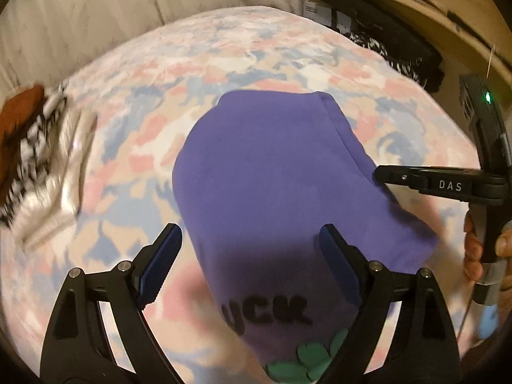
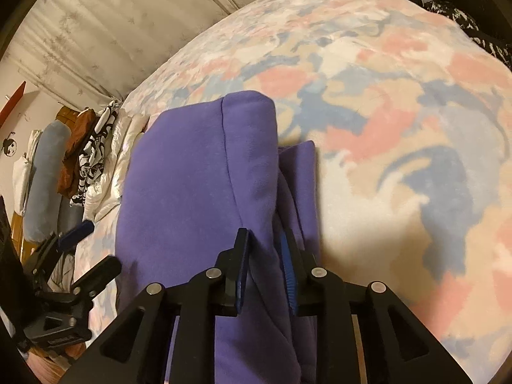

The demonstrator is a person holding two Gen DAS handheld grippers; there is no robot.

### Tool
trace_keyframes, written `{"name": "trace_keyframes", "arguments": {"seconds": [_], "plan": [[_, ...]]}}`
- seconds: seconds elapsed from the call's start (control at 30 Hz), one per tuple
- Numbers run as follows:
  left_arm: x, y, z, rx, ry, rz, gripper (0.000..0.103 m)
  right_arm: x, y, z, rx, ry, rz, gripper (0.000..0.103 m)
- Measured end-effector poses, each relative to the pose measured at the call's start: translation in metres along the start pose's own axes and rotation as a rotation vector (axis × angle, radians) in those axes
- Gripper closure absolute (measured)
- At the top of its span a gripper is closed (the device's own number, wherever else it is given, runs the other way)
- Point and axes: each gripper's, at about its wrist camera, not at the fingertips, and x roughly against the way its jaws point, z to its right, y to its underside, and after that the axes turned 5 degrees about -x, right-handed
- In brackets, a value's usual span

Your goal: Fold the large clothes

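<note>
The folded purple sweatshirt (image 1: pixel 275 172) lay lengthwise on the patterned bedspread (image 1: pixel 134 102) — long axis running away from both cameras. Left tongs (image 1: pixel 249 249) hovered splayed above it; right tongs (image 2: pixel 265 249), angled down, pinched its edge fold.

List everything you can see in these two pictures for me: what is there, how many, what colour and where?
purple garment: one, purple with black letters and green shapes, folded on the bed
bedspread: one, pink, blue and cream patches, under the garment
pile of clothes: one heap, brown, black-and-white and white, at the bed's far edge
curtain: one, pale patterned, behind the bed
wooden shelf: one, light wood, beyond the bed
left hand-held gripper: one, black with blue pads, wide open above the garment
right hand-held gripper: one, black with blue pads, a fold of the garment between its narrow jaws
hand: one, gripping the right handle
</note>
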Motion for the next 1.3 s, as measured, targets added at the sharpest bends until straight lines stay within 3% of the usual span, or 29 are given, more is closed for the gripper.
{"name": "trace_keyframes", "arguments": {"seconds": [0.17, 0.23, 0.3, 0.57, 0.6, 0.63, 0.7, 0.87, 1.03, 1.17, 1.3], "plan": [[0.015, 0.021, -0.026, 0.136, 0.097, -0.015, 0.017, 0.031, 0.009, -0.008, 0.046, -0.012, 0.006, 0.077], [0.017, 0.03, -0.031, 0.162, 0.113, -0.026, 0.017, 0.042, 0.016, -0.012, 0.077, -0.006, 0.003, 0.064], [0.02, 0.042, -0.033, 0.177, 0.132, -0.036, 0.017, 0.051, 0.025, -0.016, 0.101, 0.009, 0.004, 0.06], [0.004, 0.078, -0.02, 0.19, 0.192, -0.079, 0.017, 0.049, 0.071, -0.012, 0.18, 0.035, -0.098, 0.06], [0.004, 0.081, -0.019, 0.195, 0.19, -0.077, 0.017, 0.047, 0.079, -0.012, 0.194, 0.028, -0.11, 0.062], [0.003, 0.082, -0.018, 0.195, 0.188, -0.076, 0.017, 0.047, 0.083, -0.012, 0.208, 0.026, -0.108, 0.076], [0.004, 0.081, -0.016, 0.191, 0.185, -0.077, 0.017, 0.049, 0.093, -0.013, 0.238, 0.033, -0.113, 0.09], [0.004, 0.083, -0.01, 0.125, 0.172, -0.094, 0.016, 0.06, 0.115, -0.009, 0.257, 0.046, -0.127, 0.094], [-0.014, 0.096, -0.006, 0.132, 0.187, -0.127, 0.015, 0.048, 0.135, 0.008, 0.214, 0.065, -0.137, 0.094], [-0.01, 0.101, -0.008, 0.165, 0.192, -0.087, 0.015, 0.05, 0.136, 0.012, 0.183, 0.052, -0.128, 0.094], [0.0, 0.103, -0.004, 0.15, 0.142, -0.039, 0.015, 0.062, 0.135, 0.013, 0.179, 0.042, -0.115, 0.094]]}}
